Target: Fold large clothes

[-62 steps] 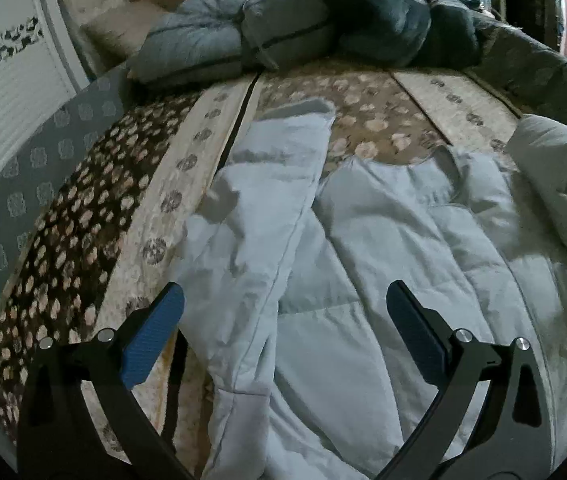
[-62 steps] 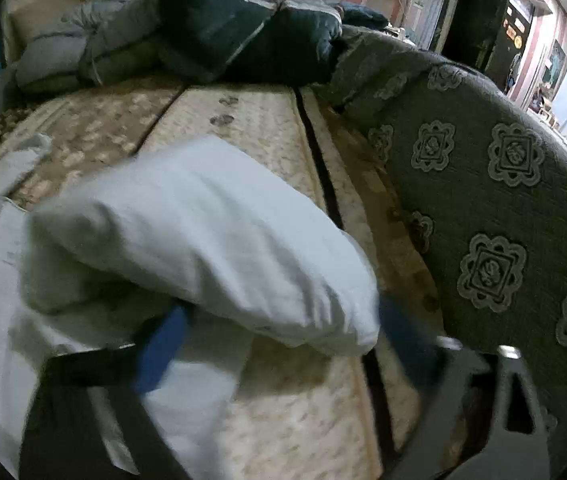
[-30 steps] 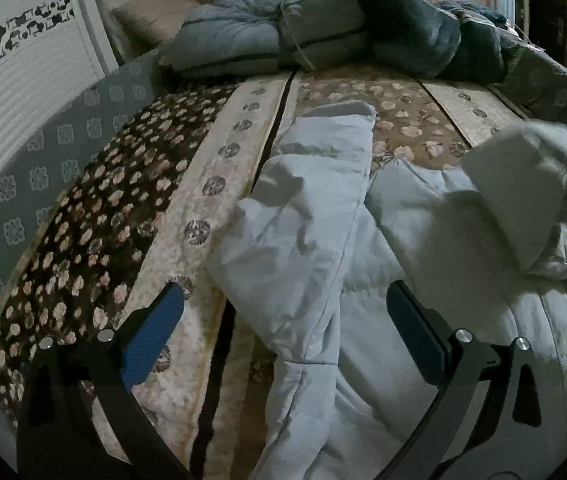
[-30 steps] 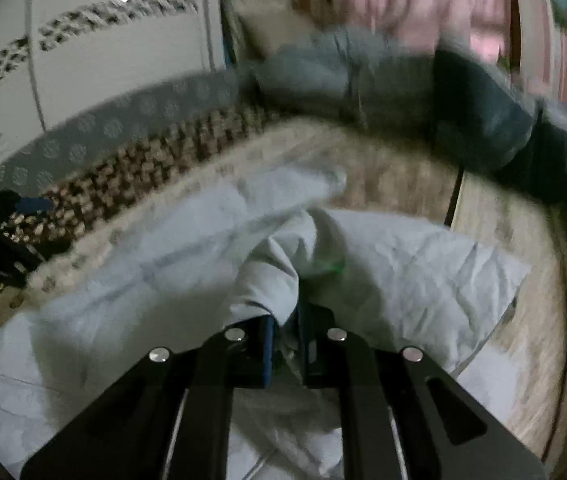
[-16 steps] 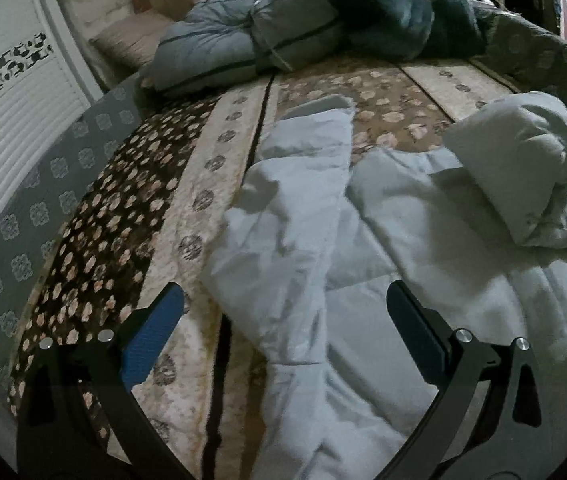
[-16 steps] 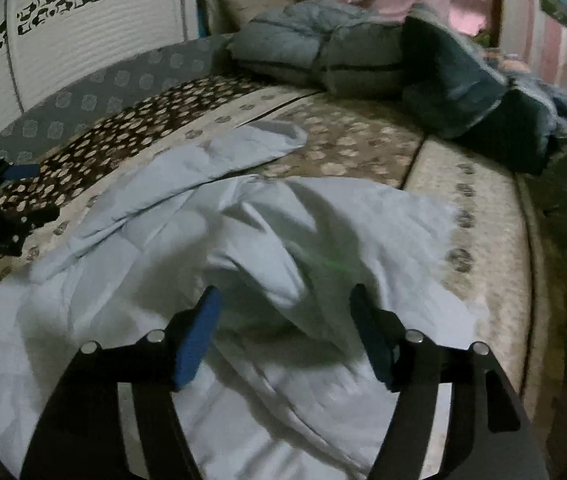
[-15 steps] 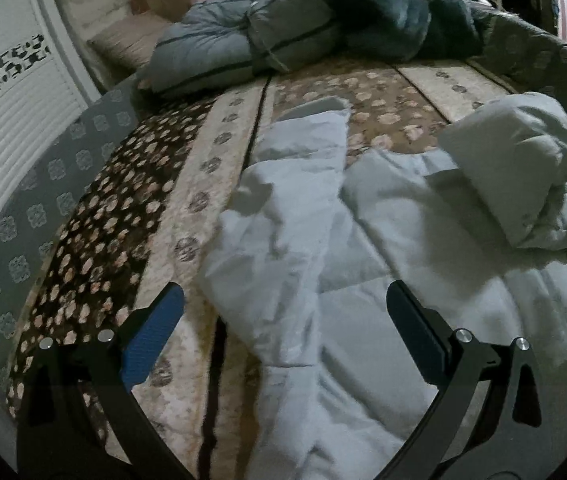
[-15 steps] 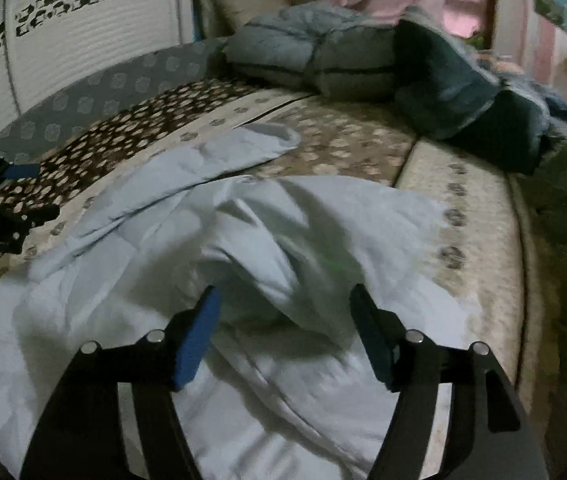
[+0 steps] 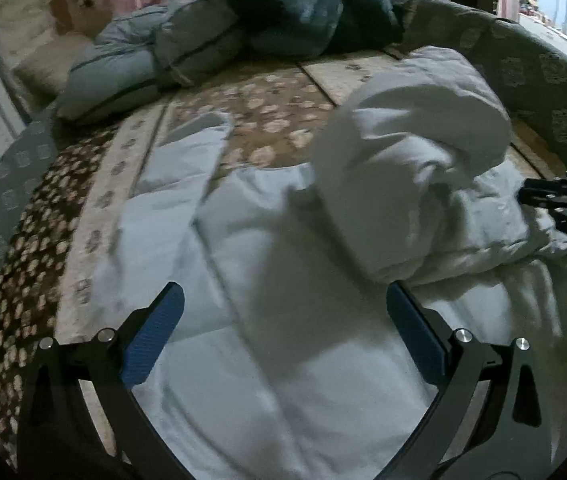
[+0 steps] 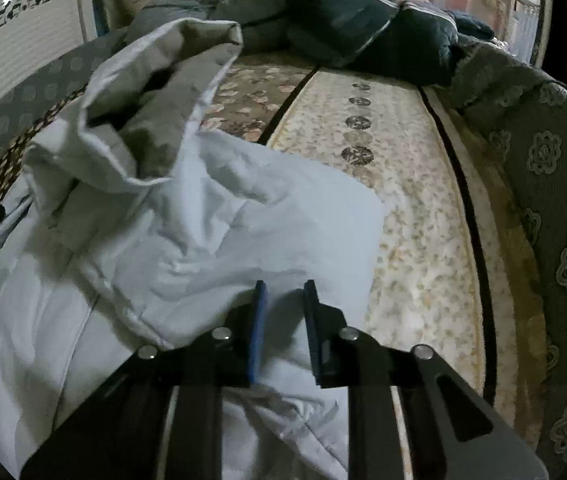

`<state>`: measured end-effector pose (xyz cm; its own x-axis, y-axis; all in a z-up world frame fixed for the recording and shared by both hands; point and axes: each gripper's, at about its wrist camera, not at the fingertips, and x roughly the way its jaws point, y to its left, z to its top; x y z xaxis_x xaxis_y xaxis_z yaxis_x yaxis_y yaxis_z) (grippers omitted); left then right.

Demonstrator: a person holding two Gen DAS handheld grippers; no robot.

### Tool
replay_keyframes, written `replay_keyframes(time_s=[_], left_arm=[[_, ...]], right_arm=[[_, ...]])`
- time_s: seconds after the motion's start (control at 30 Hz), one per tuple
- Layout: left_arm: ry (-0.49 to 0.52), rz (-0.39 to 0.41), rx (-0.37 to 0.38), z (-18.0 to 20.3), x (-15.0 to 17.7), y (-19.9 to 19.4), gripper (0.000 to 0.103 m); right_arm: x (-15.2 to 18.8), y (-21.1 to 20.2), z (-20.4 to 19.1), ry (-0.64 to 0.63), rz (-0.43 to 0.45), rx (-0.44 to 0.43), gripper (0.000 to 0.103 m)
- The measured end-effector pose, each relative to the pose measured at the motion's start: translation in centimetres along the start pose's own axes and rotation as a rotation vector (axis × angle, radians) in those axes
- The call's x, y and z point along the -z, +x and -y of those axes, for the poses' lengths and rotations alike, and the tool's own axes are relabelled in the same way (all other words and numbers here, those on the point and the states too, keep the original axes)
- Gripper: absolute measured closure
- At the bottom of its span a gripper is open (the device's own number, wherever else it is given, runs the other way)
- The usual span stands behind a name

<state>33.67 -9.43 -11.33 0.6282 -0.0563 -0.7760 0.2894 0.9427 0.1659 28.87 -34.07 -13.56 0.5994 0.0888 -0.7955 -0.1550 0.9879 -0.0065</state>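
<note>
- A bed [image 9: 283, 120] covered in a patterned floral spread was shown in both views; its padded grey side edge [image 10: 555, 184] with rosette motifs was seen at length only from the right wrist.
- A pale blue quilted jacket [image 9: 275, 320] was laid across the bed, with one sleeve [image 9: 187, 152] stretched flat toward the bed's head, a part made out clearly only from the left wrist.
- A heap of dark folded bedding [image 10: 363, 28] was piled at the head of the bed, beyond the jacket.
- A second sleeve [image 9: 411, 160] was seen raised and bunched above the jacket body; its open cuff [image 10: 187, 40] and greyish lining were revealed only in the right wrist view.
- The left hand-held gripper [image 9: 283, 328] was held wide apart above the jacket body, with nothing between its blue pads.
- The right hand-held gripper [image 10: 283, 316] was narrowed to a slim gap over the jacket fabric; whether cloth was pinched there could not be told. From the left wrist only its dark tip [image 9: 563, 200] was glimpsed beside the bunched sleeve.
</note>
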Motion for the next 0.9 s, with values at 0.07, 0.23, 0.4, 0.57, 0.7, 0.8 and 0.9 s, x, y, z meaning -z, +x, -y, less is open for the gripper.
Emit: replay_keyframes(time_s=[0.07,0.23,0.4,0.57,0.7,0.8,0.9], left_arm=[[0.014,0.001,0.018,1.3,-0.6,0.5,0.003],[0.01,0.006,0.034,3.4,-2.7,2.3,0.017],[-0.138,-0.076,0.097,0.5,-2.8,4.9,0.08],[-0.293,-0.156,0.144,-2.8,1.5,6.5,0.086],[-0.289,-0.165,0.067,-3.1,3.4,5.5,0.054],[-0.255,-0.138,0.01,-3.3,3.9,3.6,0.027],[-0.207,-0.116,-0.065,-3.8,4.7,1.8,0.018]], right_arm=[[-0.2,0.2,0.1,0.011,0.004,-0.003,0.083],[0.0,0.5,0.2,0.018,0.008,-0.003,0.082],[0.4,0.8,0.4,0.019,0.01,0.004,0.069],[0.8,1.1,0.3,0.018,0.012,0.007,0.063],[0.9,1.0,-0.1,0.0,0.009,0.03,0.061],[0.8,0.9,0.0,0.006,0.007,0.031,0.056],[0.8,0.7,0.0,0.007,0.009,0.034,0.051]])
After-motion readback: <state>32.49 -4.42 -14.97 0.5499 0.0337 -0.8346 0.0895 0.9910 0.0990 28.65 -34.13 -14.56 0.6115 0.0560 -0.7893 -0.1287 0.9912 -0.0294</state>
